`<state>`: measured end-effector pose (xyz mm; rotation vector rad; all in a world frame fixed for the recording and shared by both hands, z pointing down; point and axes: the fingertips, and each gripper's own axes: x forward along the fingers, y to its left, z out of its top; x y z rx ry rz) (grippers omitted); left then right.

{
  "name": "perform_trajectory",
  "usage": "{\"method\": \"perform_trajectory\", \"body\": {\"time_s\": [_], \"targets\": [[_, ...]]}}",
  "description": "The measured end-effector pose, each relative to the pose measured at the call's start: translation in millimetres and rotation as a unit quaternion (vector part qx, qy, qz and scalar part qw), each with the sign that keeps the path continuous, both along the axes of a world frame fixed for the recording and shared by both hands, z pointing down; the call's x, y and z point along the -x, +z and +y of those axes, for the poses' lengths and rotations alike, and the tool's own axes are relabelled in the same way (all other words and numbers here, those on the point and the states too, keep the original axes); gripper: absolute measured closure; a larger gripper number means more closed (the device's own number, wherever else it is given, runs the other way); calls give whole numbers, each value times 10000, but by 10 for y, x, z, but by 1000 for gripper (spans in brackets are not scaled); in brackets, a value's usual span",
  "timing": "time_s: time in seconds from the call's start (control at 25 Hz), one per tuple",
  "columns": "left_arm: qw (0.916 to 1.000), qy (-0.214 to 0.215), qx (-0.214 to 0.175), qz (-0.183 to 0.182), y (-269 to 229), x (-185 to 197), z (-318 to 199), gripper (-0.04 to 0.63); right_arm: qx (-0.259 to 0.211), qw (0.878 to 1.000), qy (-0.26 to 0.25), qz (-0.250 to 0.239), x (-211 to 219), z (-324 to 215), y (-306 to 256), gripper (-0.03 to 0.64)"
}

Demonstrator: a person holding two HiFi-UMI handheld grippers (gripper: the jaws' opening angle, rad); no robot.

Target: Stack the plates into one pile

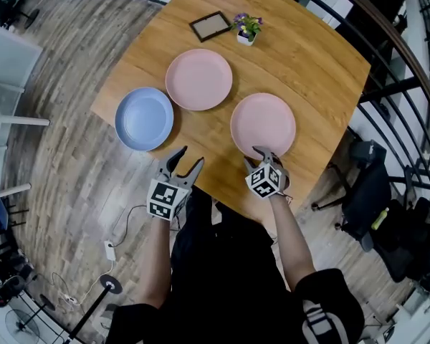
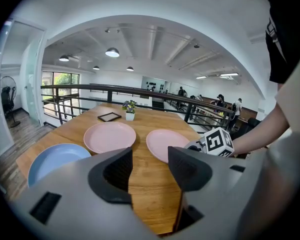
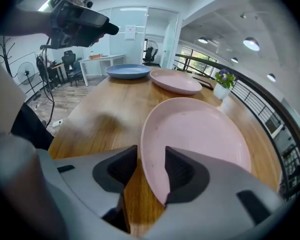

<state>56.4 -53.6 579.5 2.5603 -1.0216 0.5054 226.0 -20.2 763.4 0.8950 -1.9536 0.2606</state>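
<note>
Three plates lie on the wooden table (image 1: 308, 63): a blue plate (image 1: 144, 118) at the left, a pink plate (image 1: 198, 79) in the middle, and a second pink plate (image 1: 263, 125) nearest on the right. My right gripper (image 1: 264, 154) is at that near pink plate's (image 3: 200, 134) front rim. In the right gripper view the rim stands between the jaws of the right gripper (image 3: 147, 156), with a gap still showing beside the left jaw. My left gripper (image 1: 184, 160) hovers open at the table's front edge, right of the blue plate (image 2: 52, 159), with nothing between the jaws of the left gripper (image 2: 150, 164).
A small black picture frame (image 1: 210, 26) and a potted flower (image 1: 245, 29) stand at the table's far side. A dark railing (image 1: 387, 84) runs along the right, with a black chair (image 1: 373, 192) below it. The person's legs are close against the near table edge.
</note>
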Motion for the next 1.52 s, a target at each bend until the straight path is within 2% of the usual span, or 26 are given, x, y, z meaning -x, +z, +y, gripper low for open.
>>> {"method": "perform_trajectory", "body": {"time_s": [0.44,0.56,0.96,1.28,1.44,1.52], "targets": [[10000,32,24,-65,35,52,-31,374,-108,9986,-208,474,-10,-1,54,496],[10000,24,55,-78,35,72,-26,374,-115,9968,-394,681,22,9,73,558],[9999,6,-106,29,-164,91,-103,374,-314,9950,-466,828,66,-71,-187,588],[9998,105,-179,70,-261,117,-196,374,-504,9953,-192,809,46,-197,-393,594],[9994,66,-196,279,-383,161,-279,374,-520,9942,-146,935,83,-214,-463,592],[9993,117,-260,250,-432,181,-314,374,-540,9942,-78,922,120,-219,-511,592]]}}
